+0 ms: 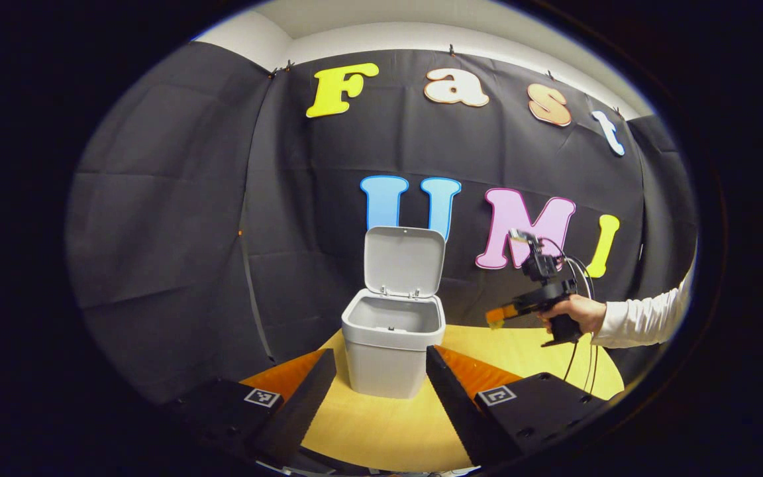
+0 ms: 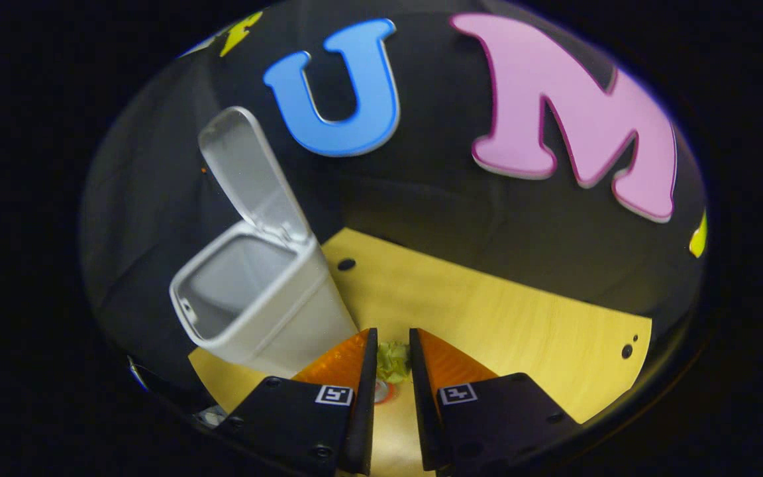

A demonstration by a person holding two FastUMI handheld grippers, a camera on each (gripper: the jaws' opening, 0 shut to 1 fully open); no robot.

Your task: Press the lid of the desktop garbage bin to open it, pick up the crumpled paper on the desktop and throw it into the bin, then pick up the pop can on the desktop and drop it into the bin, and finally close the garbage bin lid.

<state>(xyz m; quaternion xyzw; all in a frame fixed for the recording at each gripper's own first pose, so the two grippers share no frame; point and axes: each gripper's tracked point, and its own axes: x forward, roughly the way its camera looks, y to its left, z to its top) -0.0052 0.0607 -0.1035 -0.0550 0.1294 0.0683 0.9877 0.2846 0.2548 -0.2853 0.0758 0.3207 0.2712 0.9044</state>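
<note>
The grey desktop bin [image 1: 388,358] stands on the yellow table with its lid [image 1: 403,260] swung upright and its mouth open. My left gripper [image 1: 380,352] is open, low in front of the bin, one finger to each side of it and apart from it. A hand holds my right gripper [image 1: 494,317] in the air to the right of the bin. In the right gripper view, my right gripper [image 2: 393,334] is shut on the crumpled yellow-green paper [image 2: 393,361]. The bin [image 2: 269,305] lies to its left, lid [image 2: 249,172] up. A small red-and-white round thing [image 2: 381,392], perhaps the pop can, shows below the paper.
The round yellow table [image 1: 527,351] ends close behind the bin at the black cloth wall. A white sleeve [image 1: 646,318] reaches in from the right. Dark holes [image 2: 346,264] dot the tabletop [image 2: 520,318] to the right of the bin.
</note>
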